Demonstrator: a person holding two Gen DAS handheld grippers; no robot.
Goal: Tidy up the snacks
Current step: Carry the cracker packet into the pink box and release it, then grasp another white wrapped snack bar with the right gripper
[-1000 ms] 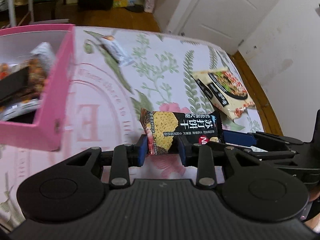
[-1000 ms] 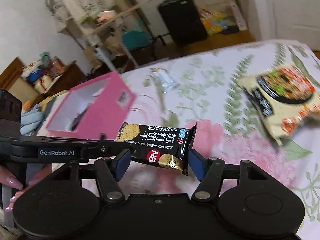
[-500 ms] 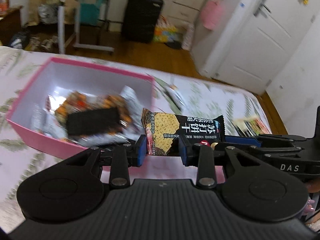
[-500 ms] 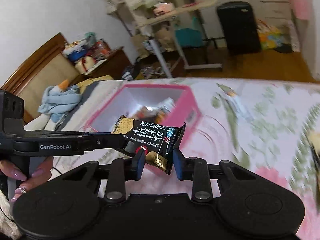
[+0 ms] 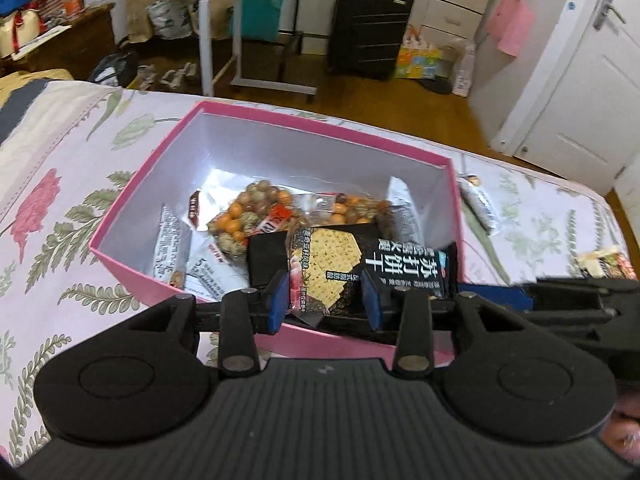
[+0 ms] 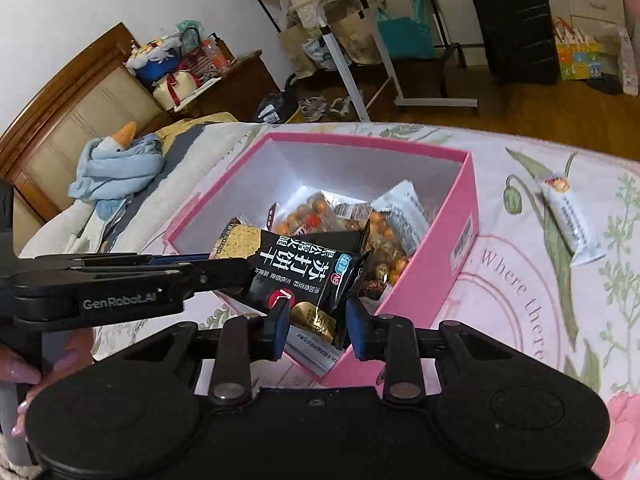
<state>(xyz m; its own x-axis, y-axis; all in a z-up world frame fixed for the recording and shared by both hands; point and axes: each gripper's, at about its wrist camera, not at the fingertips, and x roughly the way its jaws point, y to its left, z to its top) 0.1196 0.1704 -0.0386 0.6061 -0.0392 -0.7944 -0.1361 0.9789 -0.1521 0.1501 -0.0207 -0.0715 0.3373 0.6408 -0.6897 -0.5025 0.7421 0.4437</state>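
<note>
The left gripper (image 5: 325,300) is clamped on one end of a black cracker packet (image 5: 360,264), its blue pads pressing the wrapper from both sides. The right gripper (image 6: 316,322) is closed on the other end of the same cracker packet (image 6: 304,276), so the packet hangs between the two tools, slightly tilted, with its printed face up. Seen from the right wrist, the left tool reaches in from the left side and meets the packet at its far end; seen from the left wrist, the right tool comes in from the right.

Directly beneath and just ahead of both grippers sits the pink box (image 5: 132,208), open at the top, on a floral bedspread (image 5: 48,184). The packet is held over the near part of the box, above its rim. Inside lie a clear bag of round coated nuts (image 5: 248,216), another black packet (image 5: 266,260) and several white wrappers (image 5: 172,244).

Further out, right of the box, a white snack bar (image 6: 572,224) lies flat on the bedspread, apart from the box (image 6: 448,256). At the far right edge of the left view a noodle packet (image 5: 608,260) is partly hidden behind the right tool
</note>
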